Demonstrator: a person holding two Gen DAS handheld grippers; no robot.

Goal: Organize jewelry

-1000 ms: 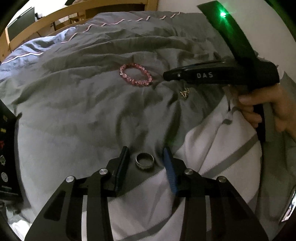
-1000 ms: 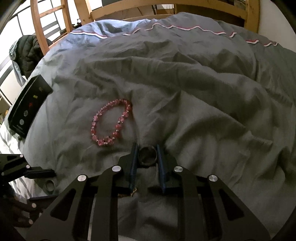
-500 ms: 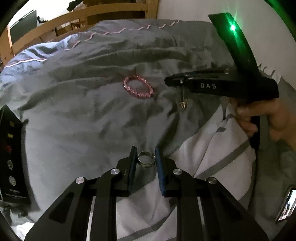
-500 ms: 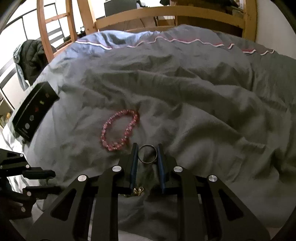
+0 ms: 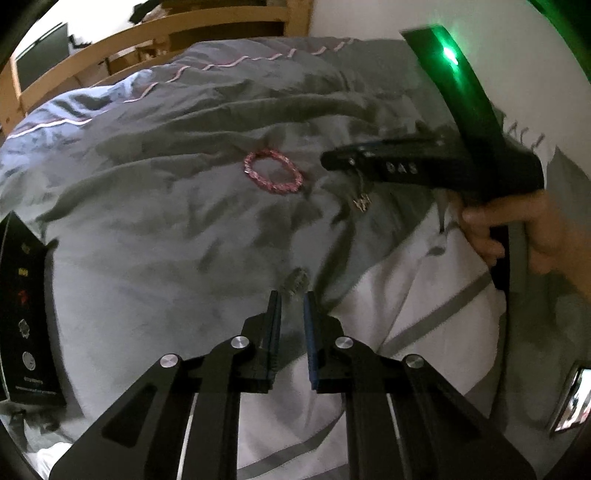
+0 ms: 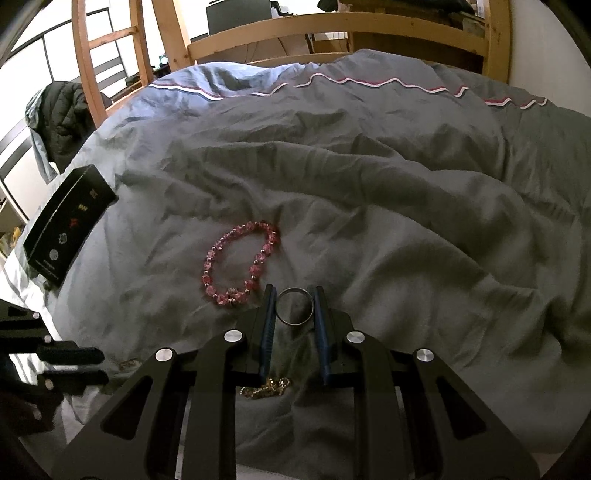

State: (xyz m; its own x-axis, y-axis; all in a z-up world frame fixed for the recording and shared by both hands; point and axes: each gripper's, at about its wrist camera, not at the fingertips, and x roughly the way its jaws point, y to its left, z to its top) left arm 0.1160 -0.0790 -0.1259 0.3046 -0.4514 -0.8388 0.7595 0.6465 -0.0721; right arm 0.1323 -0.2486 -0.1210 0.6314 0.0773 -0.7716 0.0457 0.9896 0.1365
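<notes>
My right gripper [image 6: 294, 291] is shut on a silver ring [image 6: 295, 306] and holds it above the grey duvet; a gold chain [image 6: 266, 387] hangs under its fingers. It also shows in the left wrist view [image 5: 334, 162], with the chain [image 5: 361, 201] dangling. A pink bead bracelet [image 6: 240, 267] lies on the duvet just left of it, also in the left wrist view [image 5: 273, 176]. My left gripper [image 5: 291, 295] has narrowly spaced jaws; a blurred ring [image 5: 295, 282] sits at the fingertips, and whether they grip it I cannot tell.
A black jewelry box [image 6: 68, 225] lies at the bed's left edge, also in the left wrist view [image 5: 24, 321]. A wooden bed frame [image 6: 332, 27] runs along the far side. A jacket [image 6: 62, 122] hangs at far left. A white striped sheet [image 5: 424, 295] lies below the right hand.
My left gripper's jaws closed in around the small ring and lifted; the view is now blurred. My right gripper rose with its ring, chain dangling beneath.
</notes>
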